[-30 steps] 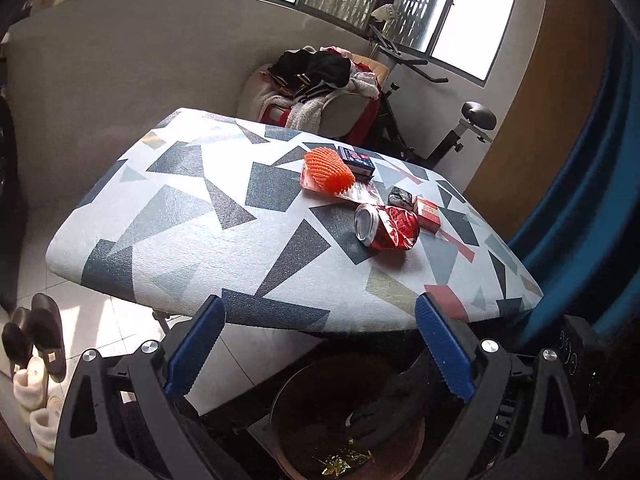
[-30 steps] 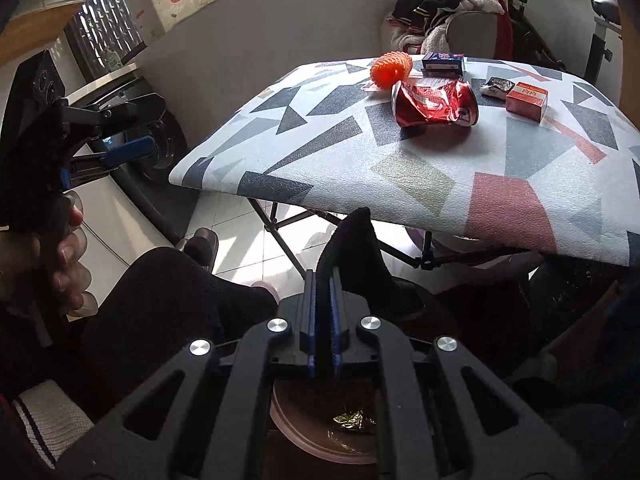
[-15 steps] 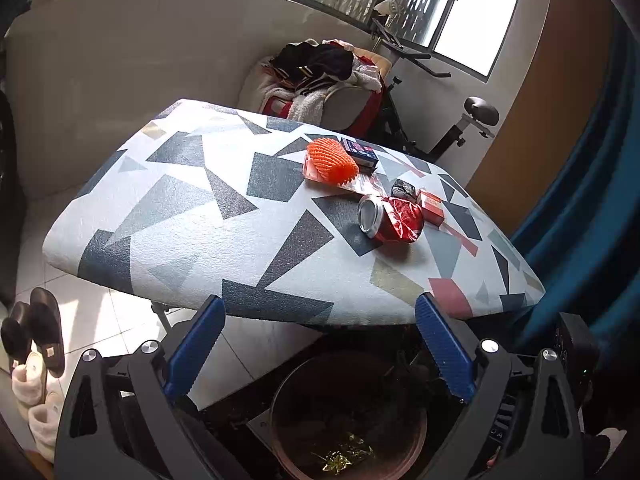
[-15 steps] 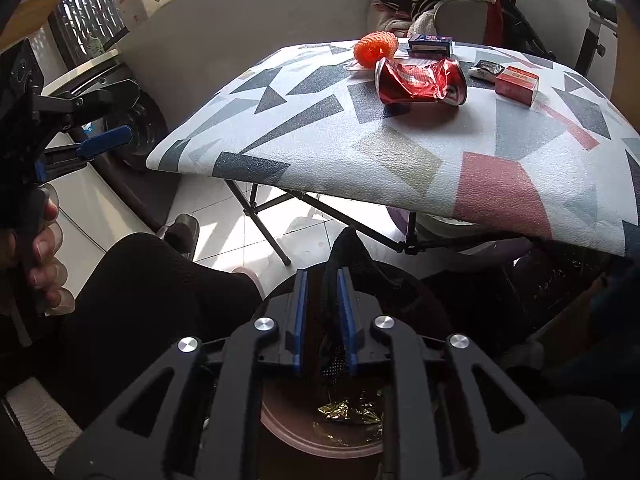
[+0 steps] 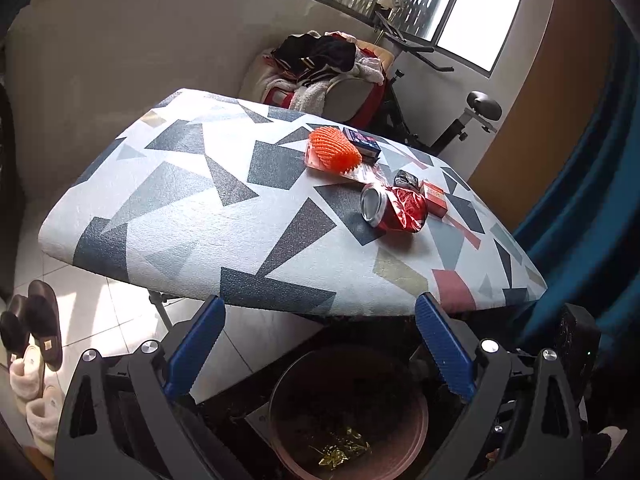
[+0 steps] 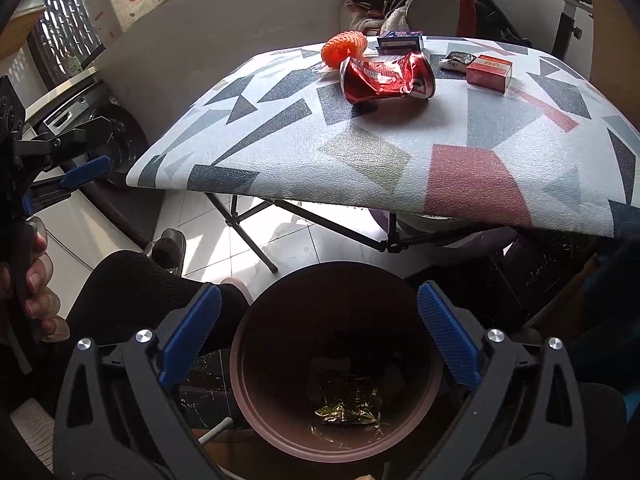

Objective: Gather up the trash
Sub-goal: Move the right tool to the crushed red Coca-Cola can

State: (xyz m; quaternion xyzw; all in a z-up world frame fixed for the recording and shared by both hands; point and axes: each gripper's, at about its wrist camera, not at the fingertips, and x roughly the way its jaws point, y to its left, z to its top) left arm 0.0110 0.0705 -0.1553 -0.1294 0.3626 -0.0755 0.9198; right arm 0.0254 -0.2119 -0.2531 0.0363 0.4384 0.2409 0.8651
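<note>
Now my right gripper (image 6: pixel 319 336) hangs over the round brown plastic bin (image 6: pixel 256 412) on the floor, its blue pads spread wide with nothing between them; the jaws have just been opening, and the dark soft item they pinched a second ago is gone from between them, most likely dropped into the bin, where only a crumpled gold foil wrapper (image 6: pixel 347 407) is clear to me. My left gripper (image 5: pixel 318 346) is also spread and empty, near the same bin. Trash still lies on the patterned triangle-print tabletop (image 6: pixel 400 148): crushed red drink can (image 6: pixel 386 77), orange foam net sleeve (image 6: pixel 344 47), small red carton (image 6: pixel 489 72), dark blue box (image 6: pixel 400 40). Judgement: lift clear of the table edge before reaching, approach the can across its dented waist, and close gently so it does not roll.
</note>
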